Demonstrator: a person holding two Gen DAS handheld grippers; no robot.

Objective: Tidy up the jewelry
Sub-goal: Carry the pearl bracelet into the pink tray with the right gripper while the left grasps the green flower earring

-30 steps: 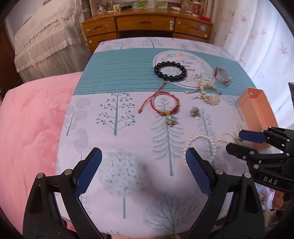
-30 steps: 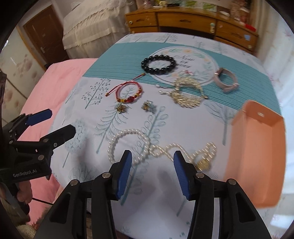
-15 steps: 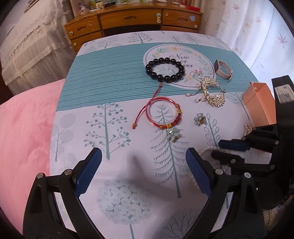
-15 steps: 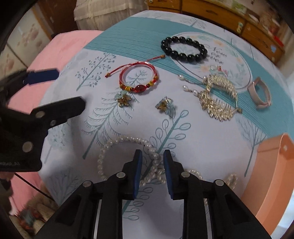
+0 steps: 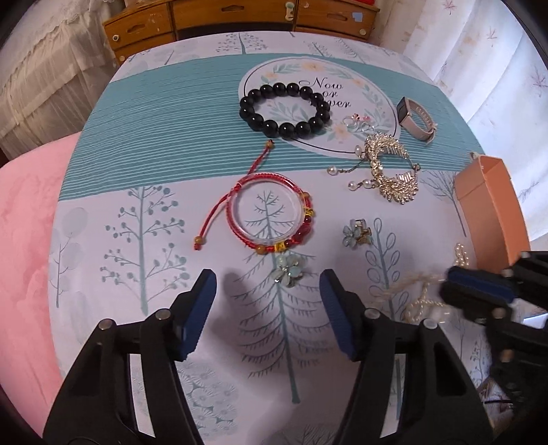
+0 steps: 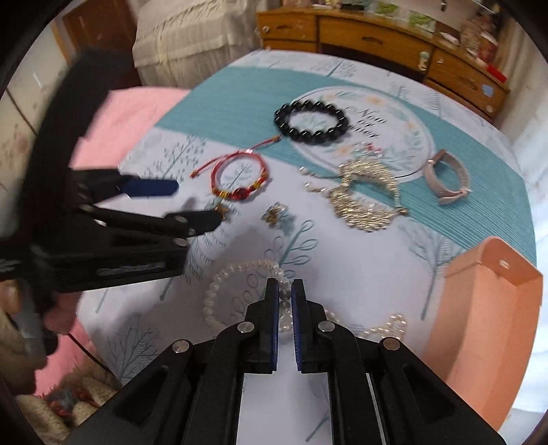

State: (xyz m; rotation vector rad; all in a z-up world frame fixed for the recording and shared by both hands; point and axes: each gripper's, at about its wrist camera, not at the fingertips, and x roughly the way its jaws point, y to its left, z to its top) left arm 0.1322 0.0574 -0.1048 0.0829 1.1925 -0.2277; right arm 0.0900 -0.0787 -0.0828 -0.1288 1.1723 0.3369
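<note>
My right gripper (image 6: 284, 291) is shut on the pearl necklace (image 6: 219, 287), which lies looped on the table near the front edge; it also shows in the left wrist view (image 5: 421, 301). My left gripper (image 5: 267, 284) is open, its fingers either side of a pale green flower earring (image 5: 287, 268). Beyond it lie a red cord bracelet (image 5: 270, 215), a second flower earring (image 5: 356, 234), a black bead bracelet (image 5: 284, 111), a gold comb piece (image 5: 390, 169) and a pink watch band (image 5: 416, 118). An orange box (image 6: 486, 315) stands open at the right.
The table wears a tree-print cloth with a teal band (image 5: 171, 137). A pink bedcover (image 5: 24, 239) lies to the left. A wooden dresser (image 5: 239, 17) stands behind the table. White curtains (image 5: 496, 68) hang at the right.
My right gripper has closed from wide open onto the pearl necklace. My left gripper has moved forward and right, up to the flower earring, staying open.
</note>
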